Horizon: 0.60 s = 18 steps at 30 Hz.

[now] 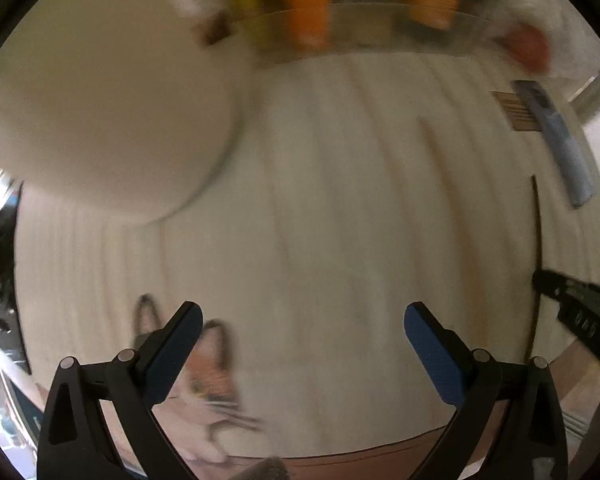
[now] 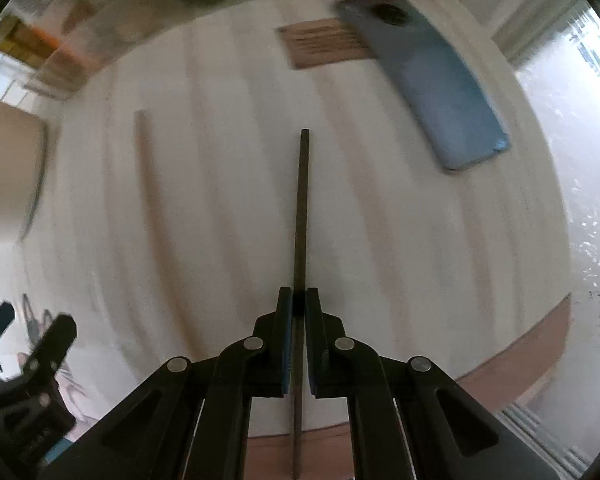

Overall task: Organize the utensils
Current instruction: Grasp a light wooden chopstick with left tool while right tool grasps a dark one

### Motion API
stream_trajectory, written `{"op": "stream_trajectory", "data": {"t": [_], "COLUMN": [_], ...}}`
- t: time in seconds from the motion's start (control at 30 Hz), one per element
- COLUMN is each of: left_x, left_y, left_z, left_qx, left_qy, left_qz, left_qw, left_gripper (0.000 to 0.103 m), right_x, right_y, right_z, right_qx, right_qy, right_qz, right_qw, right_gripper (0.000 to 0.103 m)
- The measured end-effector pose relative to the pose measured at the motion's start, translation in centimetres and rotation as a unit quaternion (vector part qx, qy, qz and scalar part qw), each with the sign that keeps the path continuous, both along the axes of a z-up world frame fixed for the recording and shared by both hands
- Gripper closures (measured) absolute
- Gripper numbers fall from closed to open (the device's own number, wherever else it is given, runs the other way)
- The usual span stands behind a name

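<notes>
My right gripper [image 2: 299, 300] is shut on a dark chopstick [image 2: 302, 208] and holds it above the white mat, pointing forward. The same chopstick shows in the left wrist view [image 1: 537, 232] at the right, with the right gripper [image 1: 572, 300] beside it. A second, pale chopstick [image 2: 150, 184] lies on the mat to the left; it is blurred. My left gripper [image 1: 303, 320] is open and empty above the mat. A white plate [image 1: 100, 112] sits at the upper left of the left wrist view and shows at the left edge of the right wrist view [image 2: 8, 168].
A blue phone [image 2: 428, 80] and a brown card [image 2: 324, 42] lie at the far right of the mat. Orange and yellow jars [image 1: 306, 4] stand in a clear tray at the back. A cat picture [image 1: 204, 384] is on the mat's near corner.
</notes>
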<state>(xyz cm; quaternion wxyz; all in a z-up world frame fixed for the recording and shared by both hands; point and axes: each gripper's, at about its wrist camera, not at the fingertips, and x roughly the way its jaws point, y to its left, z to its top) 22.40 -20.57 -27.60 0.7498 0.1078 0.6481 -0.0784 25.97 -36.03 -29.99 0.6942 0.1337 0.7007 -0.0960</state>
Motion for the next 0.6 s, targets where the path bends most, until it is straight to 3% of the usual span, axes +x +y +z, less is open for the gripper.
{"op": "stream_trajectory", "data": {"t": [0.23,0.3,0.37,0.4,0.5,0.53,0.57,0.6], "left_x": [0.9,1.0,1.1,1.4,1.2,1.0,1.0,0.9], "left_y": [-6.5,-8.1,-9.4,-9.8,-10.9,-11.2,-11.5,-11.9], "left_z": [-1.8,-2.2,-2.6,-2.6,-2.2,-2.0,-1.8,-1.8], "left_qx": [-0.041,-0.041,-0.030,-0.024,-0.031,-0.032,-0.031,-0.029], "left_qy": [0.053,0.054,0.055,0.054,0.033,0.029,0.024,0.025], "left_qz": [0.005,0.001,-0.004,-0.006,-0.015,-0.019,-0.027,-0.032], "left_qw": [0.9977,0.9977,0.9980,0.9982,0.9989,0.9989,0.9989,0.9987], "left_gripper": [0.002,0.009,0.031,0.032,0.050,0.067,0.092,0.096], "right_x": [-0.8,-0.7,-0.5,-0.5,-0.5,-0.5,-0.5,-0.6], "right_y": [-4.5,-5.6,-7.1,-7.4,-8.8,-9.0,-9.0,-9.0], "right_z": [-1.1,-1.4,-1.8,-1.9,-2.3,-2.4,-2.5,-2.5], "right_qx": [-0.005,0.001,0.013,0.020,0.034,0.032,0.030,0.026], "right_qy": [0.017,0.020,0.020,0.021,0.022,0.022,0.022,0.022], "right_qz": [0.002,-0.005,-0.022,-0.028,-0.045,-0.046,-0.045,-0.043], "right_qw": [1.000,1.000,0.999,0.999,0.998,0.998,0.998,0.998], "right_gripper": [0.097,0.097,0.097,0.097,0.097,0.097,0.097,0.097]}}
